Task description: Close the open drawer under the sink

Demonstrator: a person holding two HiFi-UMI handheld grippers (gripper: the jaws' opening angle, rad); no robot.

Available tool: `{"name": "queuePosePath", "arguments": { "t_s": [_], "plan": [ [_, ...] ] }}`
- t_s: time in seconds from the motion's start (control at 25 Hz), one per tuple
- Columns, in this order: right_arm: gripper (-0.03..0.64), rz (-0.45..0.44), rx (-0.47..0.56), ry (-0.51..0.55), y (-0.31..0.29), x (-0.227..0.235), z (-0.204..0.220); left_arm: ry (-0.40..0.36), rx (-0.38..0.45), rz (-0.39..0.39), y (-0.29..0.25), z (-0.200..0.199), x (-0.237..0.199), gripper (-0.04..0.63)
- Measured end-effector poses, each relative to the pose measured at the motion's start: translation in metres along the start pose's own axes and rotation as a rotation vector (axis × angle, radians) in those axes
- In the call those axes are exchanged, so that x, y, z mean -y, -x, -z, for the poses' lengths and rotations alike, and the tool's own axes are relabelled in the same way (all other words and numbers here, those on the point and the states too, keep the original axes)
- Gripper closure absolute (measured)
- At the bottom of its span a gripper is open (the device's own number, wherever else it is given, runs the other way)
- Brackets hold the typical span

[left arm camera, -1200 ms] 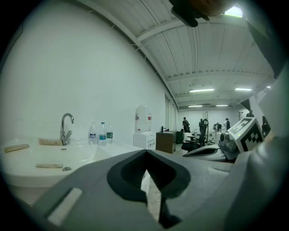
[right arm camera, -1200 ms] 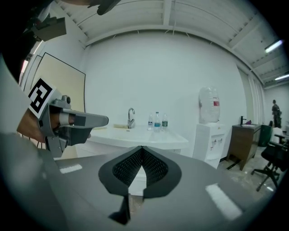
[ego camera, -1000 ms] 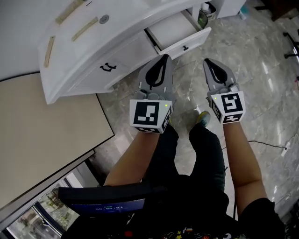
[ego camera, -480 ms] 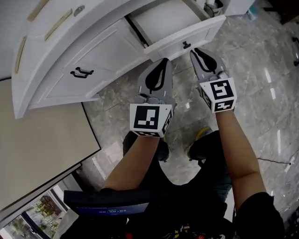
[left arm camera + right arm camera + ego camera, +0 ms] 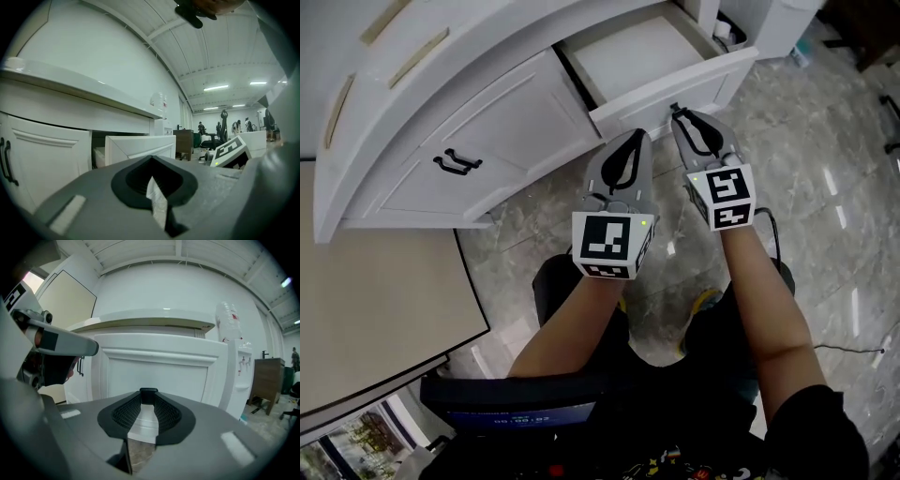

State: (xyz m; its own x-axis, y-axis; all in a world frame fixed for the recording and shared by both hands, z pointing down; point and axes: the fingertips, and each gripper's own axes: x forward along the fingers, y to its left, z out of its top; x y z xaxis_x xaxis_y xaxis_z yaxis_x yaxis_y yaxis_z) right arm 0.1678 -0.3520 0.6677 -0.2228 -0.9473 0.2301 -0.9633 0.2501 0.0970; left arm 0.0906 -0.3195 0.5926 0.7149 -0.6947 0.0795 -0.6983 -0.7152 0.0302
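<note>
The white drawer (image 5: 703, 80) stands pulled out from the white vanity, its pale inside (image 5: 633, 52) showing from above. A small black handle (image 5: 674, 107) sits on the drawer front. My right gripper (image 5: 678, 114) is shut, and its tips meet the drawer front right at that handle. In the right gripper view the drawer front (image 5: 154, 371) fills the space ahead of the right gripper (image 5: 148, 392). My left gripper (image 5: 636, 134) is shut and empty, just below and left of the drawer's corner. The left gripper view shows the drawer front (image 5: 140, 147) a little ahead.
A cabinet door with two black handles (image 5: 455, 161) lies left of the drawer. A beige panel (image 5: 375, 281) borders the left. Grey marble floor (image 5: 825, 187) spreads to the right. A plastic bottle (image 5: 228, 324) stands on the counter beside a white dispenser (image 5: 241, 366).
Both grippers have moved forward to the vanity. The right gripper's tips went from clear of the drawer to touching its front at the handle. Both stayed shut.
</note>
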Motion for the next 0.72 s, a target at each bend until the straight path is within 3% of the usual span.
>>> {"name": "queuePosePath", "arguments": {
  "t_s": [0.24,0.72],
  "plan": [
    [0.502,0.006,0.007,0.003,-0.017,0.002,-0.005,0.001,0.001,-0.013,-0.007,0.005,-0.012,0.595],
    [0.503,0.030,0.037,-0.009,-0.087,0.007,-0.018,-0.020,0.047,-0.071,-0.032,0.012,-0.076,0.595]
  ]
}}
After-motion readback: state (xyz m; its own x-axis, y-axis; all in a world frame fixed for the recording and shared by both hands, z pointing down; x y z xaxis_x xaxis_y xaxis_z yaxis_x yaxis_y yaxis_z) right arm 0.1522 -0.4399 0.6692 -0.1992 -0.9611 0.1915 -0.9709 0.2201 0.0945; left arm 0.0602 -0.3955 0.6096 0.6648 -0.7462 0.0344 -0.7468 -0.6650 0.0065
